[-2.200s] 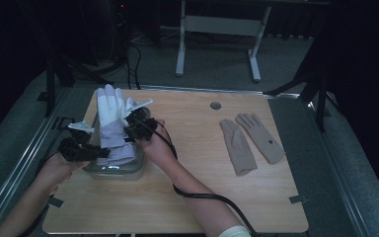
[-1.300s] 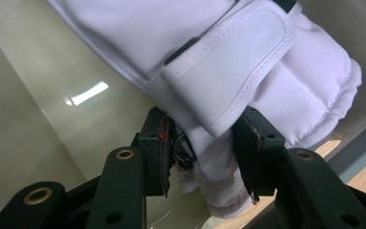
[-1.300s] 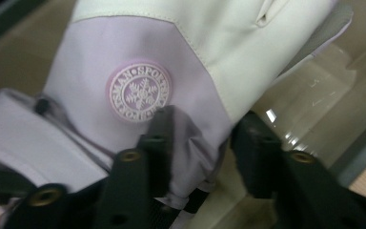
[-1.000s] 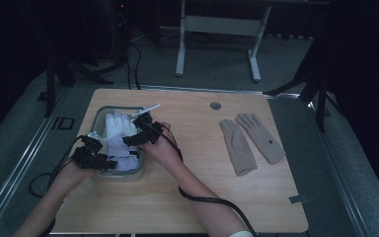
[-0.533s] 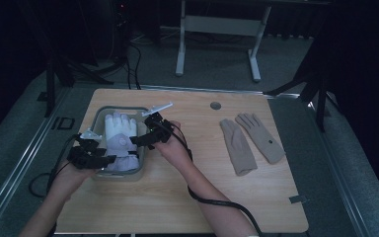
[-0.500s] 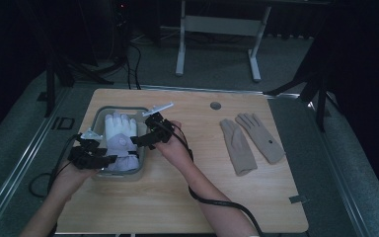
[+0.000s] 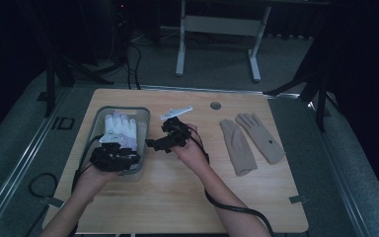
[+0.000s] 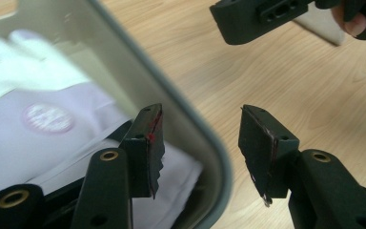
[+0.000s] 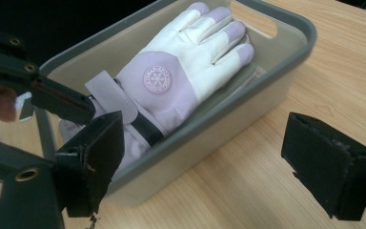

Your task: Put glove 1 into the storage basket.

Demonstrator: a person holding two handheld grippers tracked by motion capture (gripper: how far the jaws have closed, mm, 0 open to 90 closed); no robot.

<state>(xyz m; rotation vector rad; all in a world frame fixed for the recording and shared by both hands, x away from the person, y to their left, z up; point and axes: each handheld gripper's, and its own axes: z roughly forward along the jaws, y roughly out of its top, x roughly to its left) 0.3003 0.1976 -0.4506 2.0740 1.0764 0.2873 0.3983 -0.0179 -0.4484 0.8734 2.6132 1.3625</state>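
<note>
Both tongs released — the left gripper (image 8: 200, 143) straddling the grey plastic bin (image 9: 248, 95) rim, partly hiding the white-and-lilac glove (image 9: 171, 81); right gripper (image 9: 200, 167) just outside.

My left gripper (image 8: 198, 143) sits wide open, straddling the grey bin (image 8: 205, 143) rim; white-and-lilac glove (image 8: 43, 124) inside, bare table (image 8: 276, 76) outside, the right gripper (image 8: 267, 16) up top.

Landmark: bin (image 7: 145, 121). Bare desk (image 7: 187, 197) right of bin and toward the person, open for passing. Left claw (image 8: 200, 143) straddles bin's near right rim, one jaw inside, one outside. Right claw (image 9: 200, 157) just right of bin wall. Tan gloves (image 7: 251, 143) well right of bin.
</note>
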